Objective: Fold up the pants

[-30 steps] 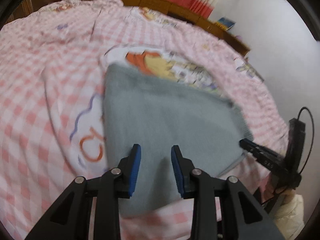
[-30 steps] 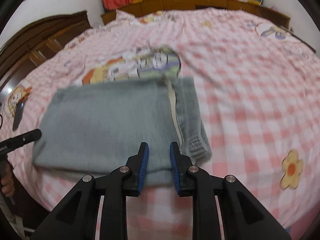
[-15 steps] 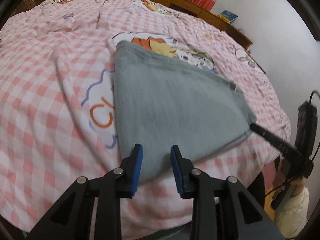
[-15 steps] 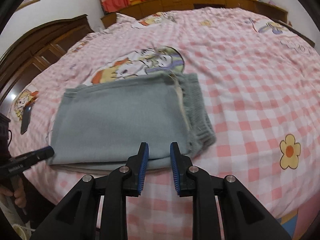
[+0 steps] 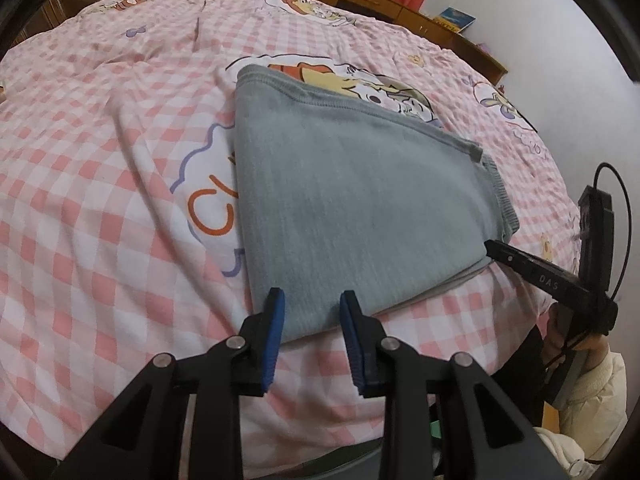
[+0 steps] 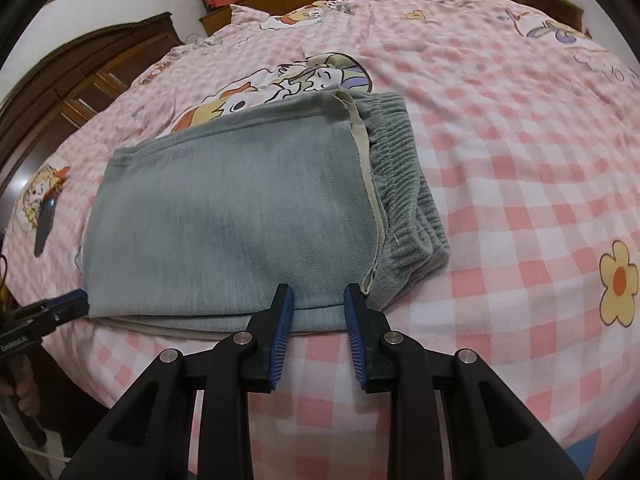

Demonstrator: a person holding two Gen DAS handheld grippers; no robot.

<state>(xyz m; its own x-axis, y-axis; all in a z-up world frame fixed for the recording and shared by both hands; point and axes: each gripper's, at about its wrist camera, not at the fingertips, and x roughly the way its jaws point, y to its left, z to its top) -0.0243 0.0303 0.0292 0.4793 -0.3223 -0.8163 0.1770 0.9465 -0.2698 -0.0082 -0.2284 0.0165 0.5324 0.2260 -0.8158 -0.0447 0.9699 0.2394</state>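
Pink checked bedding [image 5: 100, 168] covers a wide bed, with plenty of bare cover around the pants. Grey pants [image 6: 224, 220] lie folded into a flat rectangle near the bed's front edge, waistband [image 6: 404, 200] to the right, probably finished. Both the left gripper [image 5: 312, 334] and the right gripper [image 6: 318, 326] hover over that near edge, jaws narrowly parted and empty; the right's jaws have just been opening.

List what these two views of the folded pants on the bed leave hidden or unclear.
- Layers inside the pants: both views, covered by the top fold.
- Cartoon print: both views, its near part lies under the pants.
- Book: left wrist view, title too small.
- Person: left wrist view, cut off by the frame edge, only a hand and sleeve.
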